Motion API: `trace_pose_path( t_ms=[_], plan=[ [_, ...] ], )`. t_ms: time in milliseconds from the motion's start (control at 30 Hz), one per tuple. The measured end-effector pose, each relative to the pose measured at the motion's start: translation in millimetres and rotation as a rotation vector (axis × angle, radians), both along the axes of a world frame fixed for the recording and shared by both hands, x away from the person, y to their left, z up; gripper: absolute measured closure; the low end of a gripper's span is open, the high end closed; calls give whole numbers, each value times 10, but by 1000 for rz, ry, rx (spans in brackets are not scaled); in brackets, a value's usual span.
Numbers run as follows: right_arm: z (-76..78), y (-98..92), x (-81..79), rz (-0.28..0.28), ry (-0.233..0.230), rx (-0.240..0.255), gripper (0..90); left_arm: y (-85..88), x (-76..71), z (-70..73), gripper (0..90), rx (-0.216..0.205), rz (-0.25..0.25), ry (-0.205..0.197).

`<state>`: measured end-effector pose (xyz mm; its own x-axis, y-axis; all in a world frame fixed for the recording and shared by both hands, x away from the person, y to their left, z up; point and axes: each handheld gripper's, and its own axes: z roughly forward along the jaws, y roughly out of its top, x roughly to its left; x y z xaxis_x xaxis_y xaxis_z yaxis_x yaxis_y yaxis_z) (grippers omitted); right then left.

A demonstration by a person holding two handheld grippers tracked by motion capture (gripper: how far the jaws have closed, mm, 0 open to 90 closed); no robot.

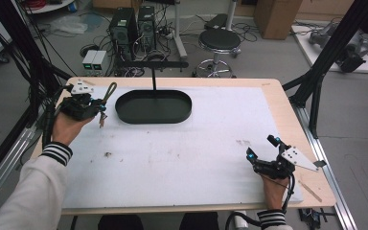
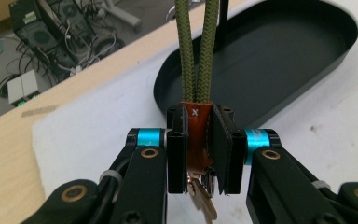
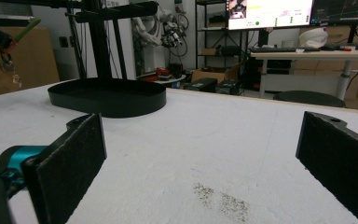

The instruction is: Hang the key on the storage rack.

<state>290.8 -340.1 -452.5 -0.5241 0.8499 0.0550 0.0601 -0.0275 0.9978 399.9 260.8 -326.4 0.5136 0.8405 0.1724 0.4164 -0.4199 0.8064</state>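
While left gripper (image 2: 199, 154) clamps keychain (image 2: 197, 135), right gripper (image 3: 205, 158) jaws wide.

No readable text; small white mark on leather tab (image 2: 196, 135).

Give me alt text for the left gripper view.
The left gripper clamps the brown leather tab of a keychain, its green cord loop rising above and a key hanging below. Behind it, a black oval tray sits on the white mat.

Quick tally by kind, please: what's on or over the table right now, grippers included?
Grippers: 2, left and right
Black tray stand: 1
Keychain with green cord in the left gripper: 1
White mat: 1
Total: 5
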Motion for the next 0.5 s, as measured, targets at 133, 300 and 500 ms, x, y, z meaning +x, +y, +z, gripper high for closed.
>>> trace_pose_path(
  t_ms=[133,300,500],
  plan=[
    [0,0,1,1,-1,1,5,-38,26,47,766,-18,0,-22],
    [0,0,1,3,-1,3,5,-107,117,135,766,-40,12,-49],
    [0,-1,1,2,0,5,5,-128,238,203,765,-54,22,-51]
  ],
)
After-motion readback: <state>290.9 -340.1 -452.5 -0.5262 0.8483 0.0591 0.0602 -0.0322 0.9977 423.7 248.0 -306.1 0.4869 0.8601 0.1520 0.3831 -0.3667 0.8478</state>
